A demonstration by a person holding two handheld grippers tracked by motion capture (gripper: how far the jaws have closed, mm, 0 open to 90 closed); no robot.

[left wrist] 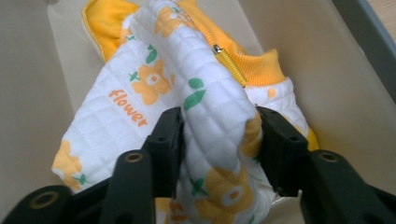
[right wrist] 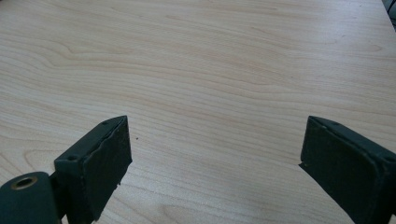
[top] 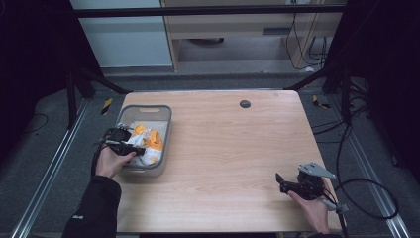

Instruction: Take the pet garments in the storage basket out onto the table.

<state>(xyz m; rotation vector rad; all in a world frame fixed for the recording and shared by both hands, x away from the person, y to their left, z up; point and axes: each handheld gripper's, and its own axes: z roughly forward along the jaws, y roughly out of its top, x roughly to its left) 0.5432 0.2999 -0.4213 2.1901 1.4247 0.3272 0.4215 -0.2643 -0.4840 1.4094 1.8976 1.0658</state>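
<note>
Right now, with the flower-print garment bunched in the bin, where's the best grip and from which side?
Grip the raised quilted fold of the garment, coming from above into the grey bin. It stands proud, narrow enough to pinch, clear of the walls. The left gripper already pinches it there.

From my seat above the wooden table (top: 223,148): grey basket (top: 166,130) sits at its left side, a white-and-orange garment (top: 148,143) bunched inside. My left gripper (top: 132,148) reaches into the basket over its near-left rim, tips at the cloth; jaws look pinched on a fold, though it's too small here for me to be sure. My right gripper (top: 278,182) rests low at the table's near-right corner, pointing left, well apart from the basket. Small dark disc (top: 245,103) near the far edge.
</note>
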